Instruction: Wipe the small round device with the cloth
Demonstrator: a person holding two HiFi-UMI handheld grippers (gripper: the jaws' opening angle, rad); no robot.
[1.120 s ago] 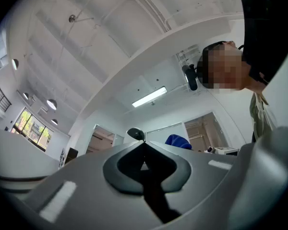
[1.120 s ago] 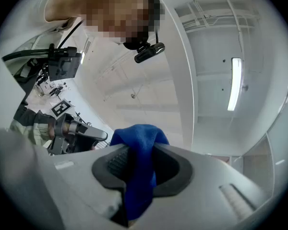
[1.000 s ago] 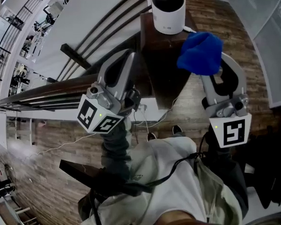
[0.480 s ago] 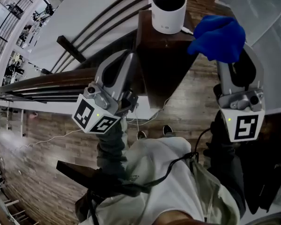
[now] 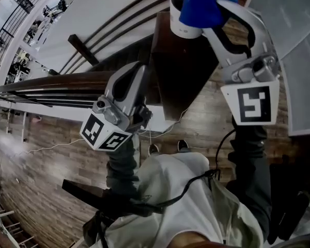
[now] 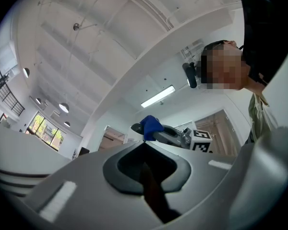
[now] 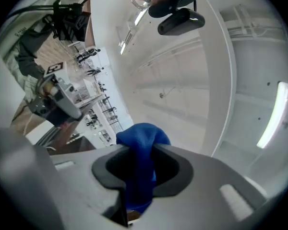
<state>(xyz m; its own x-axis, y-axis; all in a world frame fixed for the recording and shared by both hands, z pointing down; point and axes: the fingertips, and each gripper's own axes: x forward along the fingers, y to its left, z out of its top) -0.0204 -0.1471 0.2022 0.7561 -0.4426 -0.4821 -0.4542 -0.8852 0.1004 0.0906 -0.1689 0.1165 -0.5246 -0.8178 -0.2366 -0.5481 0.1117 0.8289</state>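
Our right claw grips the cloth over the device at its tip; our left claw is closed, empty.

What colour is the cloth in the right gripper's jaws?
Bright blue cloth; clearest in the right gripper view.

two grippers are counted: the left gripper and the right gripper. one blue cloth, one small round device and one dark bench are seen. one person is counted as well.
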